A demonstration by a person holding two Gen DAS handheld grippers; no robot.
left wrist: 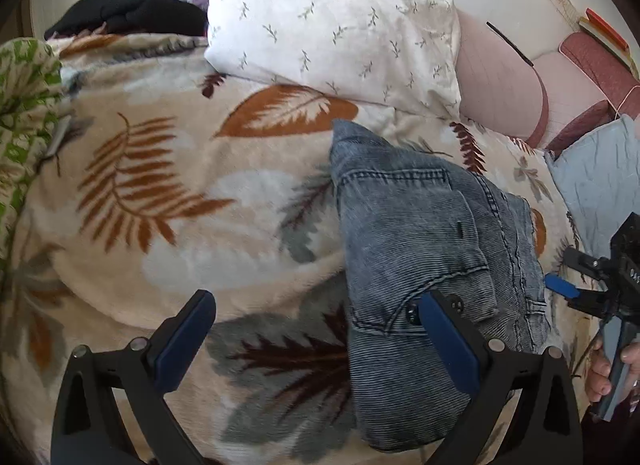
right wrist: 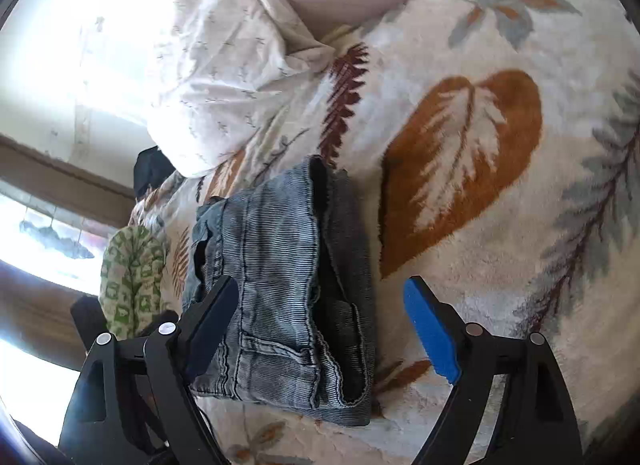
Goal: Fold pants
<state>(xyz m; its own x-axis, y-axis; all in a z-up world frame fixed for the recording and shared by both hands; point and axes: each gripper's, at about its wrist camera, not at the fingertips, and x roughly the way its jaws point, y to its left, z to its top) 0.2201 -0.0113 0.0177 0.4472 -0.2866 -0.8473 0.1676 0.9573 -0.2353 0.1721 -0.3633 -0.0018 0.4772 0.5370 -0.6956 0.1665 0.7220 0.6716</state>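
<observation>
The pants (left wrist: pixel 420 249) are grey-blue corduroy jeans, lying folded in a compact stack on the leaf-patterned blanket (left wrist: pixel 168 201). My left gripper (left wrist: pixel 316 305) hovers open above the stack's near left edge; only its right finger overlaps the cloth in the picture, and nothing is between the pads. The right gripper (left wrist: pixel 560 289) shows at the right edge of the left wrist view, held by a hand (left wrist: pixel 612 369). In the right wrist view the same pants (right wrist: pixel 280 277) lie below my open right gripper (right wrist: pixel 324 301), whose blue pads stand wide on either side of the stack without pressing it.
A white sprigged pillow (left wrist: pixel 340 21) and a pink bolster (left wrist: pixel 496 81) lie beyond the pants. Black clothing (left wrist: pixel 132 13) sits at the far left, a green-patterned cloth (left wrist: pixel 24 105) at the left edge, a pale blue cloth (left wrist: pixel 600 185) at the right.
</observation>
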